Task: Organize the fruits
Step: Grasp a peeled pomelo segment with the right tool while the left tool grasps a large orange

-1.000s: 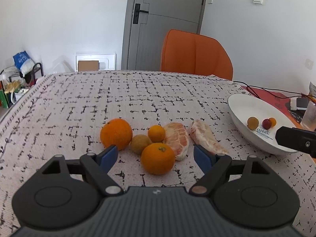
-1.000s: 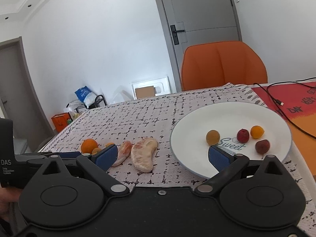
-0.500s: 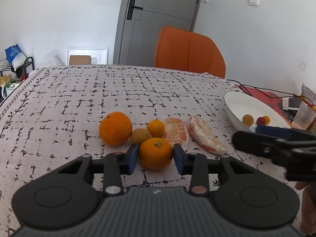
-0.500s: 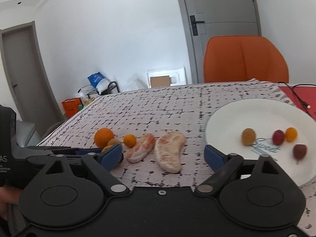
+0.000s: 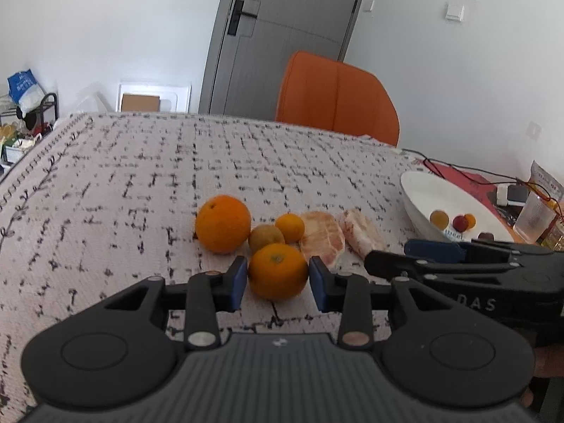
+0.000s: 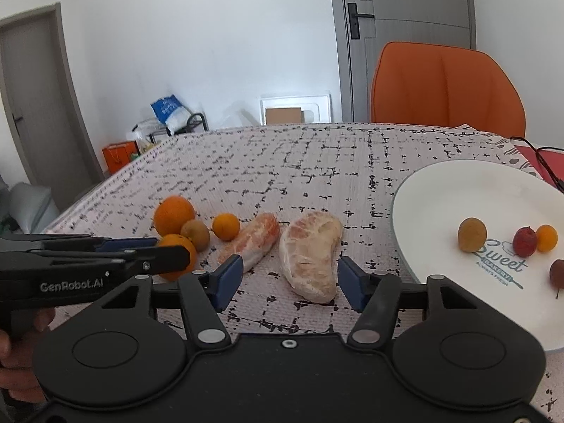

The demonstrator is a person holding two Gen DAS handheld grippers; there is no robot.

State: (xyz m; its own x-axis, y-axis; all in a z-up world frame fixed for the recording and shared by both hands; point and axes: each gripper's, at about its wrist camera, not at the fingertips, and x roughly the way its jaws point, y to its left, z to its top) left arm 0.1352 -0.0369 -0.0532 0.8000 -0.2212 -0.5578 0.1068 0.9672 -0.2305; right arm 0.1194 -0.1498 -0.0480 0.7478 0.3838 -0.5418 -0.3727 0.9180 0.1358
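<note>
My left gripper (image 5: 278,283) has just closed its blue pads on a small orange (image 5: 277,270) at the near edge of the fruit cluster. A second ago the pads stood wide on either side of it; now both press its sides, and the orange still sits on the patterned tablecloth (image 5: 141,190). I judge that this fruit is secured and ready to be lifted toward the plate.

My right gripper (image 6: 289,280) has slid left from in front of the plate, and its jaws have just been narrowing around a peeled citrus piece (image 6: 310,252). The right pad sits just beside the piece. The left pad stands apart from it, so the jaws are not yet clamped. The piece lies flat on the cloth.

Behind the held orange, close together, are a large orange (image 5: 222,223), a brown kiwi (image 5: 266,238), a tiny orange (image 5: 289,227) and a second peeled piece (image 5: 322,238).

The white plate (image 6: 458,183) to the right holds four small fruits: a yellow-brown one (image 6: 471,234), a red one (image 6: 524,241), an orange one (image 6: 546,238) and a dark red one (image 6: 557,273) nearest me.
</note>
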